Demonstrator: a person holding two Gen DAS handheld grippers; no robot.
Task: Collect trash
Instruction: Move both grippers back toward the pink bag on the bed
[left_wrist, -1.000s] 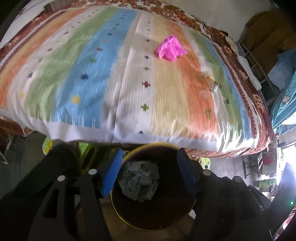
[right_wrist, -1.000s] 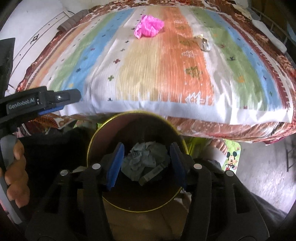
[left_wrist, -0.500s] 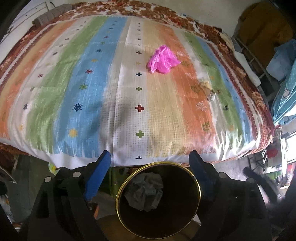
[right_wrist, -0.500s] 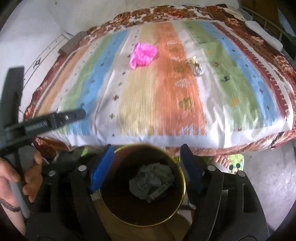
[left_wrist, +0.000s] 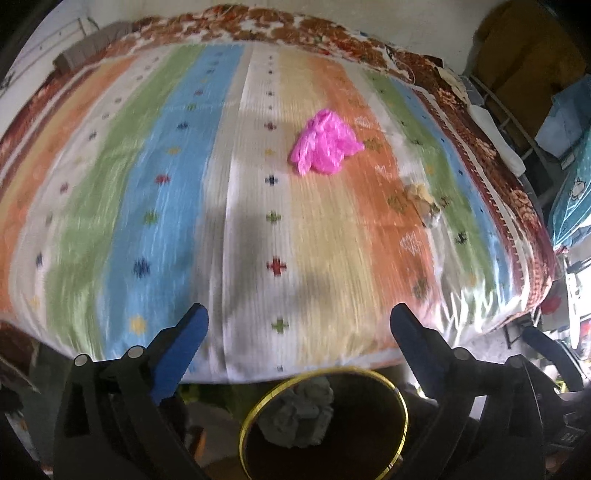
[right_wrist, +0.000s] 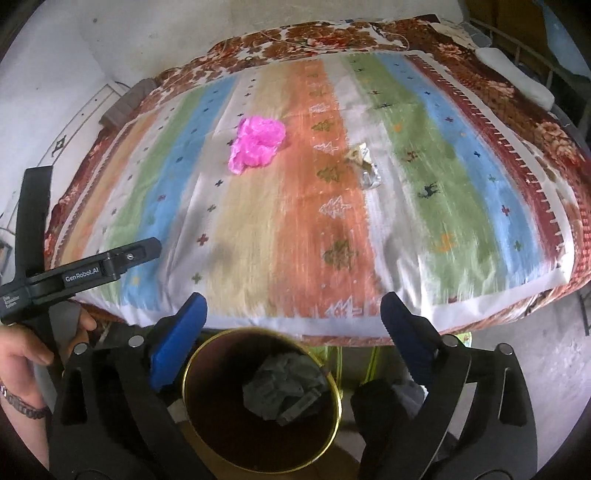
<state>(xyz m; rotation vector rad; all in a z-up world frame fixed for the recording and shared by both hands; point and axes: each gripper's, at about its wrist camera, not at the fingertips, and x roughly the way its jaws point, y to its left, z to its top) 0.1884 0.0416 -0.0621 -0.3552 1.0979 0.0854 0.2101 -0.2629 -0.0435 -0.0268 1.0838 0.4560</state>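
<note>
Black hand-held gripper (right_wrist: 293, 317) frames, blue finger pads (right_wrist: 177, 341), silver screws, white lettering — bare hand (right_wrist: 22, 363), beaded bracelet (right_wrist: 20, 400)

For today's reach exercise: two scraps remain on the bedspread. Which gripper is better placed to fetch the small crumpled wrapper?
Probably the right gripper: open, empty, and the wrapper lies just right of its axis. From the left gripper it sits far off to the right.
</note>
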